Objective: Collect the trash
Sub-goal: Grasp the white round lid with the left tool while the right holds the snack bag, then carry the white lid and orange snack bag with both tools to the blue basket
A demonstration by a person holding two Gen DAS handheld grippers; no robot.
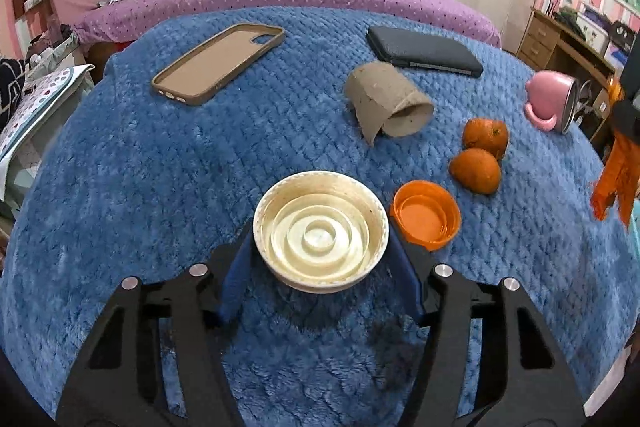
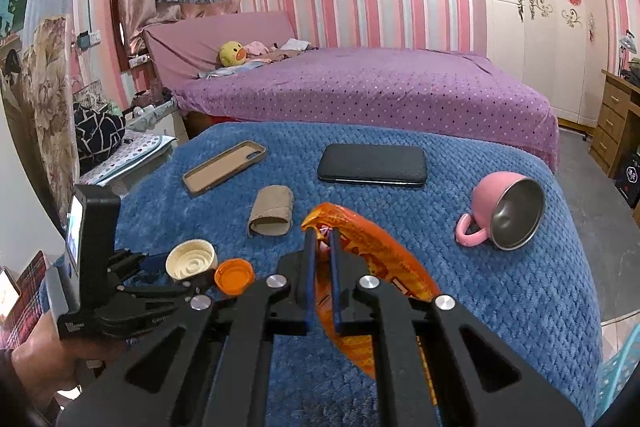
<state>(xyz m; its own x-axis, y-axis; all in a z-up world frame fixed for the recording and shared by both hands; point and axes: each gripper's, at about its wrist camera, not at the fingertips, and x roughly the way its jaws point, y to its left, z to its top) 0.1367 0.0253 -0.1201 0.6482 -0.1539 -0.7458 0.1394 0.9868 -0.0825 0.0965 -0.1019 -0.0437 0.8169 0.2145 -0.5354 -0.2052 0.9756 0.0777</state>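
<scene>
While the left gripper [image 1: 320, 247] points down at the blue fluffy blanket [image 1: 160, 187], its two blue pads stand on both sides of a cream round plastic lid [image 1: 321, 231] with ring-shaped ridges inside. The pads look to be touching the lid's rim at 9 and 3 o'clock, and the lid seems slightly raised over its shadow, so I read it as grasped.

From this lid, an orange round plastic cap [image 1: 425, 215] lies just beside it at 3 o'clock, open side up. Two orange tangerines [image 1: 480, 155] lie touching each other at 2 o'clock. A grey-brown cardboard roll [image 1: 386, 103], partly torn open, lies at 1 o'clock, and a black flat phone [image 1: 425, 52] is behind it. A brown empty phone case [image 1: 218, 63] lies at 11 o'clock. A pink mug with metal inside [image 1: 552, 101] lies on its side far at 2 o'clock.

The right gripper [image 2: 324, 275] is clenched on an orange shiny snack wrapper [image 2: 372, 259], which stands between its blue pads and hangs over the blanket. From it, the left gripper with the lid is at 9 o'clock, the roll at 11 o'clock and the mug at 2 o'clock. A purple dotted bed [image 2: 360, 91] with a yellow duck plush toy [image 2: 231, 54] is behind the blanket.
</scene>
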